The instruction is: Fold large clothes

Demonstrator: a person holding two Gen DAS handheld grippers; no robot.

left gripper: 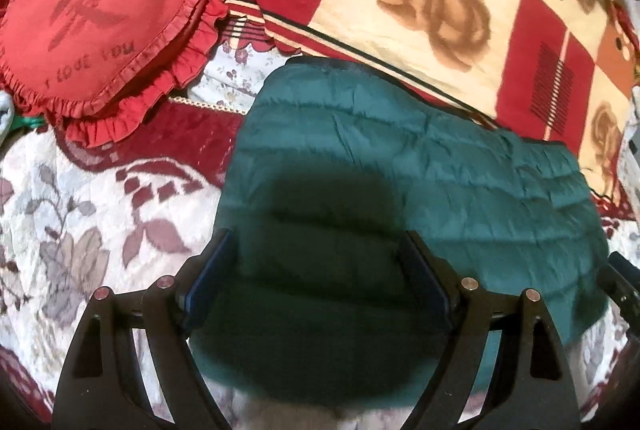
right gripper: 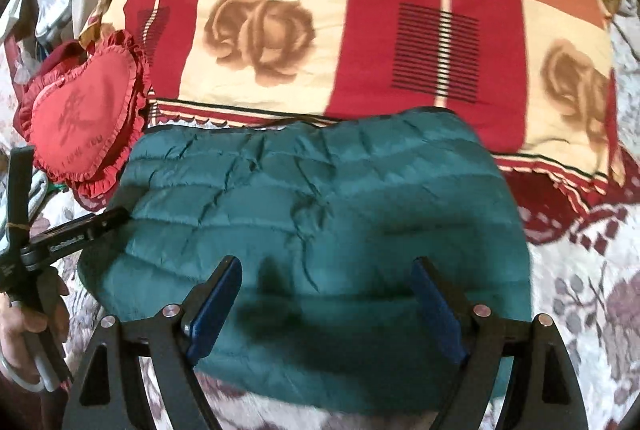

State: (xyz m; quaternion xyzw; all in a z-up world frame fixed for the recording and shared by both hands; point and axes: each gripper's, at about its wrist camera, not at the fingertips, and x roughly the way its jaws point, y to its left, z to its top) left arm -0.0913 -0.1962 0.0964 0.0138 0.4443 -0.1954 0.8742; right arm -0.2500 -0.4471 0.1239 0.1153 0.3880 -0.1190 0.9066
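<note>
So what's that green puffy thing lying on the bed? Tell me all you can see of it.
The green quilted garment looks like a padded jacket or vest of smooth, slightly shiny, creased fabric, stitched in horizontal puffy bands. It lies flat, folded into a compact rectangle on the floral bedspread. Its far edge meets the rose-patterned blanket, and one corner lies close to the red heart pillow. Both grippers are open above its near edge, not gripping it.

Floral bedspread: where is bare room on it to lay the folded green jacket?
The floral bedspread shows bare on the green quilted jacket's right and again on its left, below the heart pillow. Behind the jacket it is crowded: the rose-print quilt lies along its far edge.
</note>
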